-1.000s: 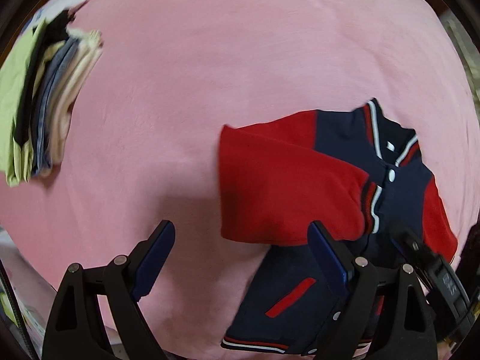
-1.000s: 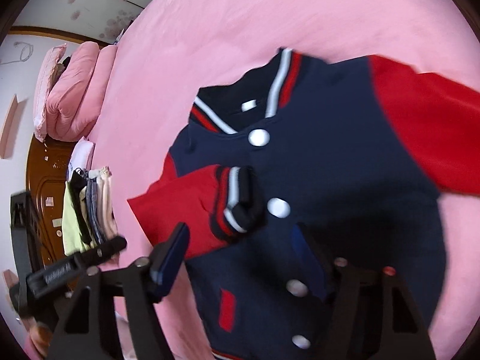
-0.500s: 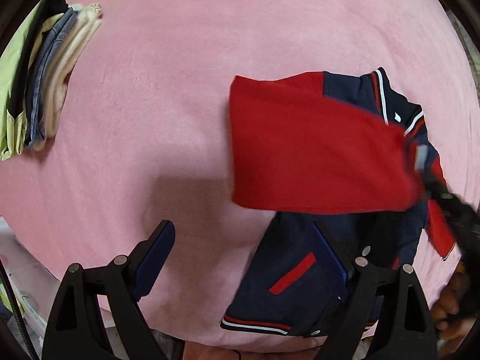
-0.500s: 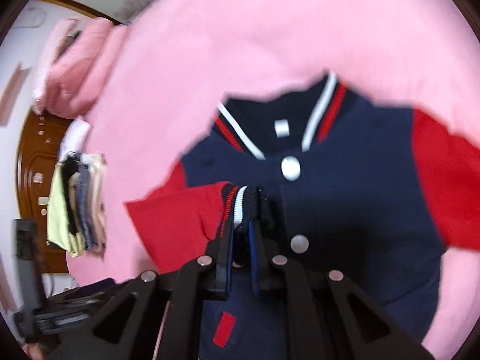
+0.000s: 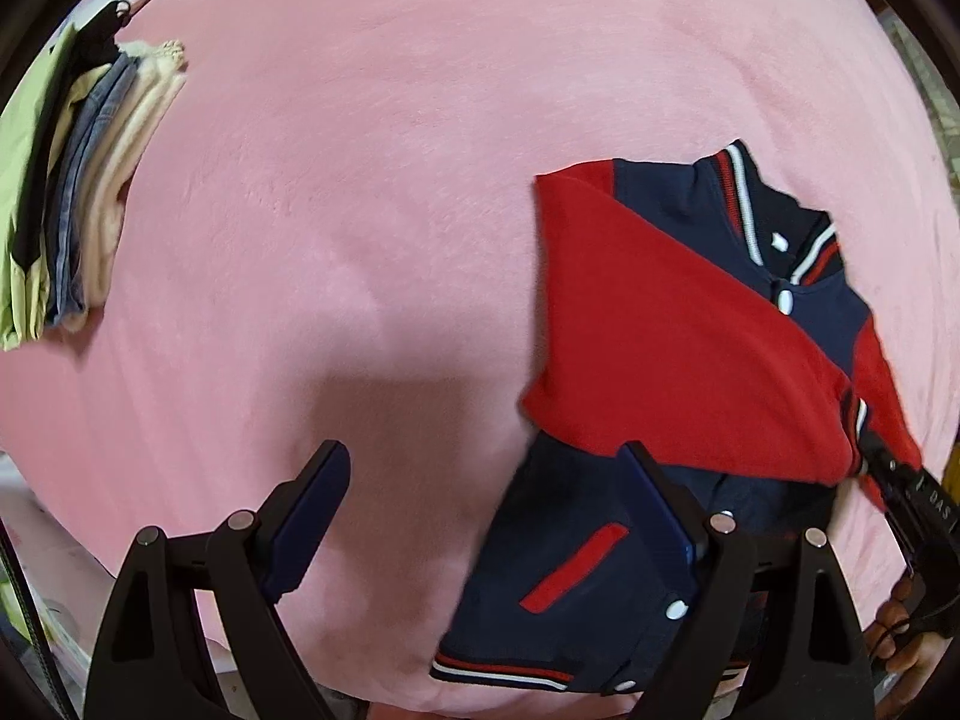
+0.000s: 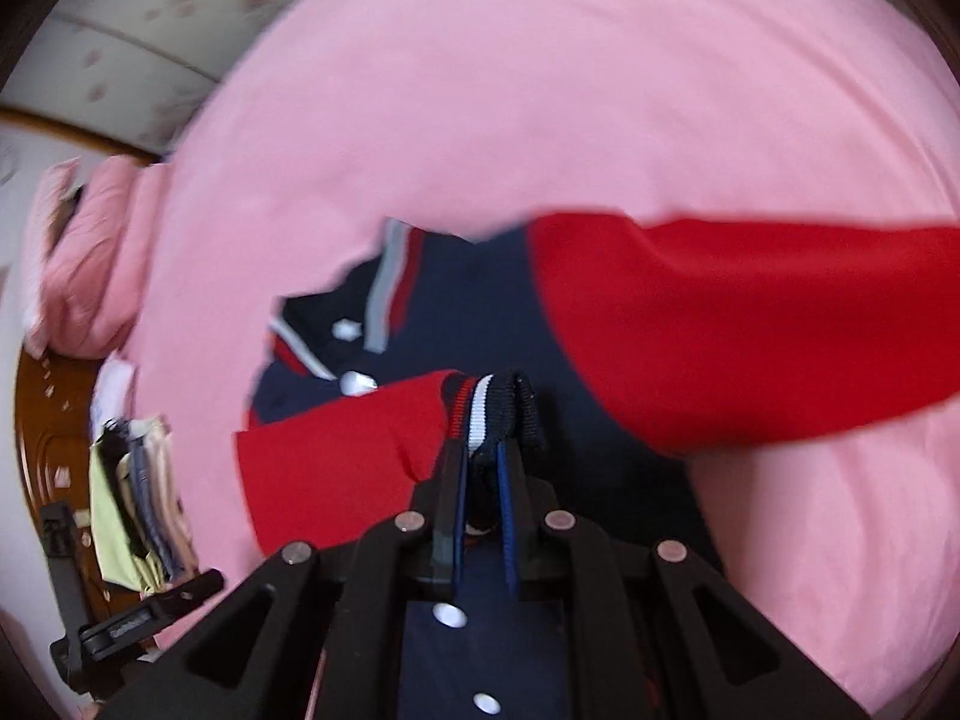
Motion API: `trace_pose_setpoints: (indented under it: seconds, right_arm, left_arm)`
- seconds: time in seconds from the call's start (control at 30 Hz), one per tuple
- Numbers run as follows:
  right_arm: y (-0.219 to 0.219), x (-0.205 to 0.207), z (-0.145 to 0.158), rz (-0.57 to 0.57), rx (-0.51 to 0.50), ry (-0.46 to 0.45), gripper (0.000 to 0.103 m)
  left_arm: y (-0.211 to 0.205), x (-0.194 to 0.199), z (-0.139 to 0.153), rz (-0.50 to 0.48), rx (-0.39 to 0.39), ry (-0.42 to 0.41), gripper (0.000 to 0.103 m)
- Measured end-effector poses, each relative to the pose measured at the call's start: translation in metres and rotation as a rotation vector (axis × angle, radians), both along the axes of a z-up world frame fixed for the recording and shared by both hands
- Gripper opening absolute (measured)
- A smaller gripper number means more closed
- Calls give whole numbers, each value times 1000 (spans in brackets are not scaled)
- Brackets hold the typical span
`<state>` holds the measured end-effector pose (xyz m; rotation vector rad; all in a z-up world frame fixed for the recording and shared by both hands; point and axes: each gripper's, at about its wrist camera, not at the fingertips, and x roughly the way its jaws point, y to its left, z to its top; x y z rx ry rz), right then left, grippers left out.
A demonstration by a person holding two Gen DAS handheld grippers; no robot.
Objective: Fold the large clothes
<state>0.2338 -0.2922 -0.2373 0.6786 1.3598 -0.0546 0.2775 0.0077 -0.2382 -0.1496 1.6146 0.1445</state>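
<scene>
Left wrist | left hand-held gripper [image 5: 486, 516] released | right hand-held gripper [image 6: 483, 468] grasping jacket cuff [image 6: 489, 402] | folded pile [image 5: 78, 192] aside

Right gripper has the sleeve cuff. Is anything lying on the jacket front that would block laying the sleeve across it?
Nothing visible. The right gripper is shut on the striped cuff, and the navy jacket front shows only its own buttons. The stack of folded clothes sits well apart.

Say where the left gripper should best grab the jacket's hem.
Probably at the striped hem corner nearest the left gripper, coming straight down from above: the jacket lies flat on the pink bed, and that ribbed edge is bare. The right gripper already pinches the sleeve cuff.
</scene>
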Motion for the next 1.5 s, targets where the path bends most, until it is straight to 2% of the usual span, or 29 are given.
trace_pose_setpoints:
  seconds: [0.17,0.27,0.33,0.37,0.43,0.47,0.5,0.53,0.6,0.63,0.7,0.77,0.83,0.9,1.03,1.13,1.23,1.37,1.43,1.5]
  right_arm:
    - [1,-10,-7,54,-74,31,10]
    - [1,-8,-8,75,-163,51,10]
    - [-2,-5,-6,87,-213,59,10]
    - [-4,-4,0,89,-245,33,10]
    - [-8,-4,17,82,-309,-60,10]
    - [-8,-5,23,83,-310,-98,10]
    - [-5,-5,29,100,-271,-150,10]
    - [-1,-4,31,127,-205,-180,10]
    - [13,-1,25,196,-77,-194,6]
    - [28,2,17,249,-12,-183,0]
    - [65,5,-3,344,68,-150,0]
    - [100,4,-20,390,95,-134,0]
    - [122,4,-31,422,36,-115,0]
    - [128,-1,-37,441,-65,-105,0]
    - [83,-11,-37,369,-217,-114,0]
    - [37,-19,-34,280,-264,-95,0]
    - [13,-23,-28,268,-416,-59,0]
    - [3,-25,-7,227,-373,-112,0]
    - [18,-26,3,279,-330,-167,0]
    - [46,-28,9,362,-248,-217,0]
  left_arm:
    - [-4,16,-16,-28,-6,19,88]
    - [-11,30,-26,-73,-18,23,82]
    - [-20,41,-31,-120,-32,11,73]
    - [-23,44,-32,-137,-44,3,69]
    - [-31,52,-36,-168,-95,-17,50]
    - [-34,55,-37,-172,-125,-22,46]
    - [-38,58,-40,-176,-179,-25,37]
    - [-40,61,-43,-180,-206,-22,34]
    - [-47,67,-51,-192,-194,-18,30]
    - [-49,69,-56,-193,-171,-19,28]
    - [-48,75,-67,-170,-141,-4,28]
    - [-45,82,-74,-123,-148,6,28]
    - [-37,89,-78,-72,-158,8,28]
    - [-32,93,-82,-47,-177,20,28]
    - [-34,91,-82,-111,-164,4,28]
    - [-37,90,-79,-130,-156,-8,28]
    - [-35,79,-83,-117,-145,-9,28]
    - [-58,67,-62,-215,-79,-72,28]
    - [-67,56,-55,-262,-91,-88,29]
    - [-72,41,-55,-280,-130,-65,29]
